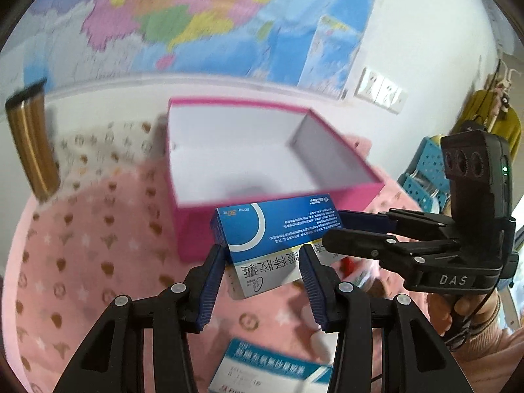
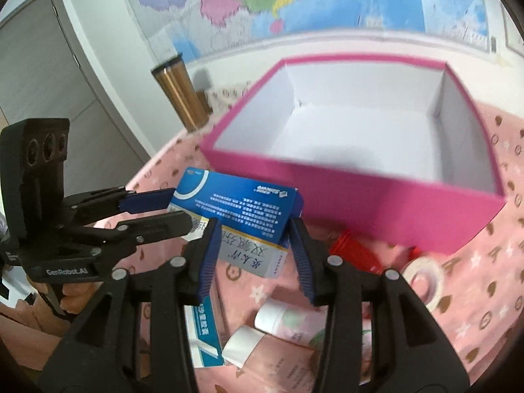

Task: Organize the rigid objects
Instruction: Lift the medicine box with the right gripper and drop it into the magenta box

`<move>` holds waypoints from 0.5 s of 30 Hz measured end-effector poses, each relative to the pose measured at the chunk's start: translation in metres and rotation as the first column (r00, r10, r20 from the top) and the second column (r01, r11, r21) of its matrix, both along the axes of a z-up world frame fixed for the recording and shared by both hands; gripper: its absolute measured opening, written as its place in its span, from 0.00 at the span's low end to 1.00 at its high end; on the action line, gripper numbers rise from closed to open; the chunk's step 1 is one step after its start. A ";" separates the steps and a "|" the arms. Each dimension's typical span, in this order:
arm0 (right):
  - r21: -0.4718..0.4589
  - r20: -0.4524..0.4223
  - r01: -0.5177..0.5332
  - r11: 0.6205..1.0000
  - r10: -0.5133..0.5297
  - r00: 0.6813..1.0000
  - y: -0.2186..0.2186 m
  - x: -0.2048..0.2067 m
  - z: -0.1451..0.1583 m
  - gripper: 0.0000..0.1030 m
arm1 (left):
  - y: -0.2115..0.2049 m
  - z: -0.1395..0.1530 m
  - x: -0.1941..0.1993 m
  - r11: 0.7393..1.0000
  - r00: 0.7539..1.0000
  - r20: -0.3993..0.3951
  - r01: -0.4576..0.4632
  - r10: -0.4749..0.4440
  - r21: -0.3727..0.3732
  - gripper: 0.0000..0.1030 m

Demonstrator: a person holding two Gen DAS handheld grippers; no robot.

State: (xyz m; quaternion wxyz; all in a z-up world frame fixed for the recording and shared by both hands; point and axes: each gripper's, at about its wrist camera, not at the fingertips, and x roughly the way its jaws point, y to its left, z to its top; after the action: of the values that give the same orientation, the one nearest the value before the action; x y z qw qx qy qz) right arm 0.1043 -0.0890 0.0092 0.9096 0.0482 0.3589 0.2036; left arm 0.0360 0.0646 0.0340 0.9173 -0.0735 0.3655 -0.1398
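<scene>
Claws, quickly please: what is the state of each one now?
Left claw: closed on the stacked medicine boxes.
Right claw: closed on the same boxes.

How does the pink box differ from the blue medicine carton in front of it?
The pink box is much larger than the blue medicine carton. The pink box is open on top, with a bare white inside; the carton is closed and covered in print. The pink box rests flat on the cloth, while the carton sits tilted between the fingers of the right gripper. Both are rectangular boxes.
</scene>
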 end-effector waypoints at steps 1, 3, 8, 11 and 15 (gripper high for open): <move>0.004 0.012 0.004 1.000 -0.004 1.000 -0.003 0.001 0.006 0.45 | -0.001 0.006 0.004 1.000 1.000 0.011 0.005 -0.005 0.001 0.47; 0.006 0.031 0.008 1.000 -0.008 0.999 -0.008 0.003 0.017 0.45 | -0.004 0.014 0.012 1.000 1.000 0.024 0.010 -0.010 0.006 0.47; 0.005 0.070 0.020 1.000 -0.020 0.997 -0.013 0.022 0.036 0.45 | -0.003 0.025 0.040 1.000 0.999 0.036 -0.019 0.018 0.013 0.47; 0.012 0.075 0.024 1.000 -0.025 0.997 -0.017 0.039 0.042 0.45 | 0.002 0.026 0.059 0.999 0.999 0.020 -0.042 0.042 0.000 0.47; 0.029 0.052 0.021 0.999 -0.022 0.998 -0.022 0.061 0.038 0.45 | 0.005 0.022 0.077 0.998 0.998 0.000 -0.067 0.067 0.015 0.47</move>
State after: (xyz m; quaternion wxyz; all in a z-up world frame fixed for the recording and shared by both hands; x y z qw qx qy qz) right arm 0.1656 -0.1106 0.0468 0.9201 0.0596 0.3315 0.1999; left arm 0.1130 0.0693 0.0558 0.9219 -0.0790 0.3641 -0.1065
